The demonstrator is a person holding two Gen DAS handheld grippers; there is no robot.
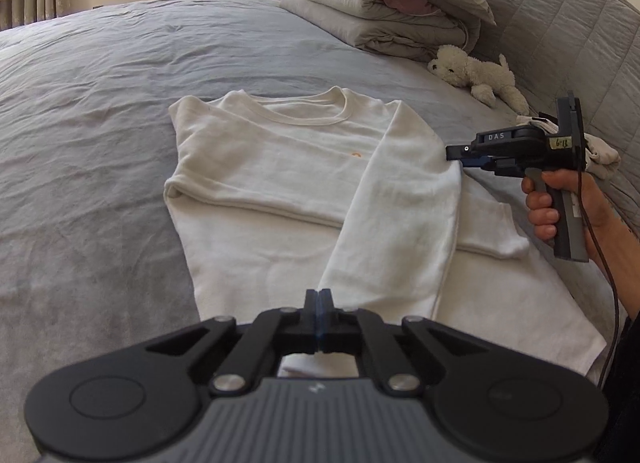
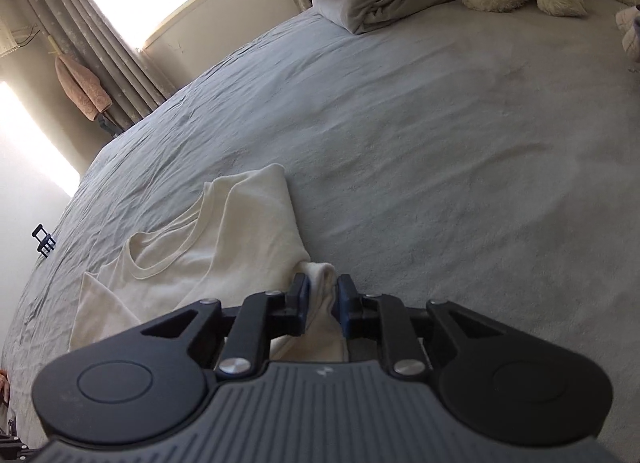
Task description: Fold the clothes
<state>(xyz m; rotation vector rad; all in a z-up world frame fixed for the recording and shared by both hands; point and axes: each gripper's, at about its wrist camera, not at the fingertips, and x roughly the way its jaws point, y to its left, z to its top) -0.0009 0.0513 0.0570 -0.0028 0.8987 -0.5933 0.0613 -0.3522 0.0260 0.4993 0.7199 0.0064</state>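
Observation:
A white long-sleeved sweatshirt lies face up on the grey bed, its collar pointing away from me. One sleeve is folded straight across the body. The other sleeve runs diagonally from the right shoulder down to my left gripper, which is shut on its cuff end. My right gripper, held in a person's hand, sits at the sweatshirt's right shoulder edge. In the right wrist view a bunched fold of the sweatshirt fills the gap in the right gripper, touching both pads.
Folded grey duvets are stacked at the head of the bed, by the quilted headboard. A white plush toy lies just beyond the sweatshirt's right shoulder. A small pale cloth lies behind the right gripper. Open bedsheet stretches to the left.

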